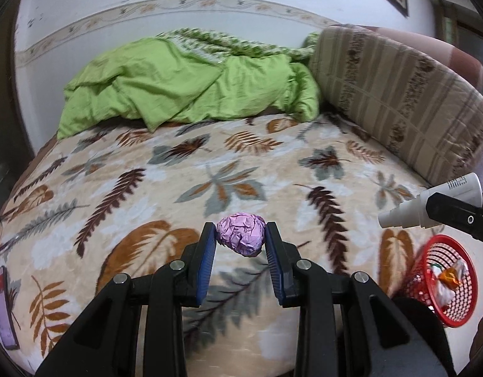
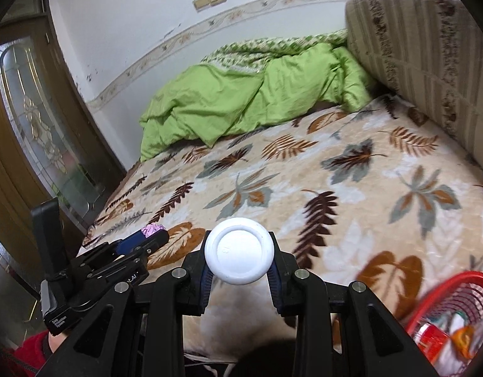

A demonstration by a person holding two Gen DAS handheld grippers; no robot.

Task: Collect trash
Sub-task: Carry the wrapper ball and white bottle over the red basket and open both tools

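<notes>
My left gripper is shut on a crumpled pink paper ball, held just above the leaf-patterned bedspread. It also shows in the right wrist view at the left, with the pink ball between its pads. My right gripper is shut on a white plastic bottle, seen cap-end on. The bottle also shows at the right in the left wrist view. A red mesh basket with wrappers inside stands at the lower right, also in the right wrist view.
A green quilt is bunched at the head of the bed. A striped cushion lies along the right side. A phone lies at the bed's left edge. A wooden glass-panelled door stands at the left.
</notes>
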